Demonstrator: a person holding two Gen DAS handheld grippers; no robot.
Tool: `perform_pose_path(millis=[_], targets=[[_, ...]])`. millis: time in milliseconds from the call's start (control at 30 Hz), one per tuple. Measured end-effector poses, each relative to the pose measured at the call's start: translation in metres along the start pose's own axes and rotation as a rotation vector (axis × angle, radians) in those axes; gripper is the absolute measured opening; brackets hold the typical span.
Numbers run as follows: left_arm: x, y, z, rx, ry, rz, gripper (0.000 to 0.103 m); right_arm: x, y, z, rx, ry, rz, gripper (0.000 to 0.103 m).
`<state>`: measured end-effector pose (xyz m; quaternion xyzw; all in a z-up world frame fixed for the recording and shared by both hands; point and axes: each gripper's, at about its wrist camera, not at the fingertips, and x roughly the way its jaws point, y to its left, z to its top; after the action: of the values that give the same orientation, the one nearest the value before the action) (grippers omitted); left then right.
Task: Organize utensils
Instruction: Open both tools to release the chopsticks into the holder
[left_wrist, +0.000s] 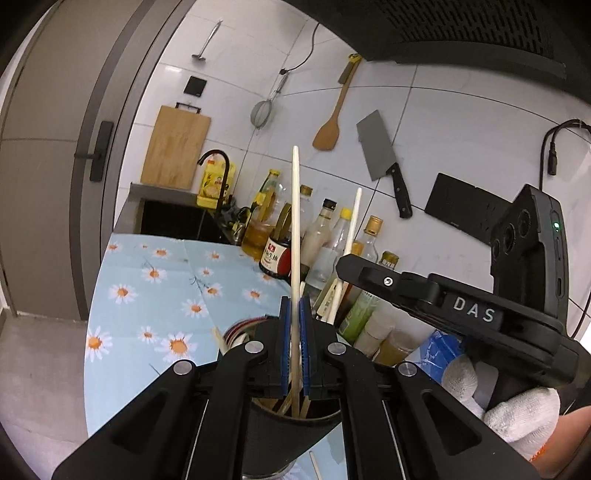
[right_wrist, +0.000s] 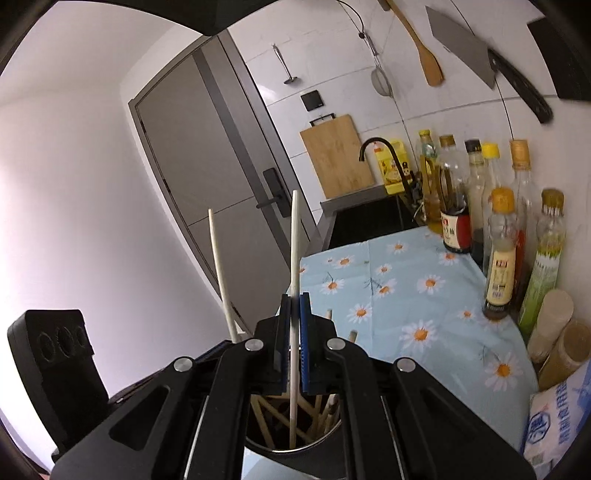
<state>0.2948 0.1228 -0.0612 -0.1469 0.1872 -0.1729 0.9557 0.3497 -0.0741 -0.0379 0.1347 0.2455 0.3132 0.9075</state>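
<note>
Landmark: I place everything against the dark utensil holder (right_wrist: 291, 439), which stands on the worktop (right_wrist: 424, 295) with the daisy-print cloth, directly under both grippers.
Left gripper: my left gripper (left_wrist: 294, 339) has its jaws clamped together on a pale chopstick (left_wrist: 295, 236). The stick stands nearly upright, its top well above the holder, its lower end down inside the holder's mouth among the sticks already there.
Right gripper: my right gripper (right_wrist: 294, 332) is likewise closed tight on a second pale chopstick (right_wrist: 294, 258), also close to upright, with its lower end reaching into the holder.
Cross-check: in the right wrist view the other stick rises just left of mine; in the left wrist view the right-hand rig sits just right of the holder.
Other contents: several wooden chopsticks (right_wrist: 273, 417) lean inside the holder already.
Surroundings: a row of sauce bottles (right_wrist: 498, 251) stands beyond the holder along the tiled wall, clear of my path.
Step in hand: I judge this as the drop-in, both sticks lined up over the opening and partly entered.
Next move: it calls for parting each pair of jaws so the sticks slide down, then lifting straight up so I do not drag them out or tip the holder.
</note>
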Motion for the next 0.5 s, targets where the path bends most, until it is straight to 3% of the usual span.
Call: perform_pose_path(millis=[67, 133, 500], targets=[[0.0, 0.002, -0.001, -0.012, 0.01, -0.013, 0.004, 0.0, 0.001, -0.002, 0.002, 0.008, 0.002, 0.006], [-0.002, 0.002, -0.001, -0.008, 0.01, -0.006, 0.004, -0.002, 0.001, -0.002, 0.019, 0.017, 0.01, 0.017], [-0.023, 0.007, -0.003, -0.049, 0.008, 0.027, 0.005, -0.019, -0.004, -0.002, 0.084, 0.037, 0.008, 0.018]])
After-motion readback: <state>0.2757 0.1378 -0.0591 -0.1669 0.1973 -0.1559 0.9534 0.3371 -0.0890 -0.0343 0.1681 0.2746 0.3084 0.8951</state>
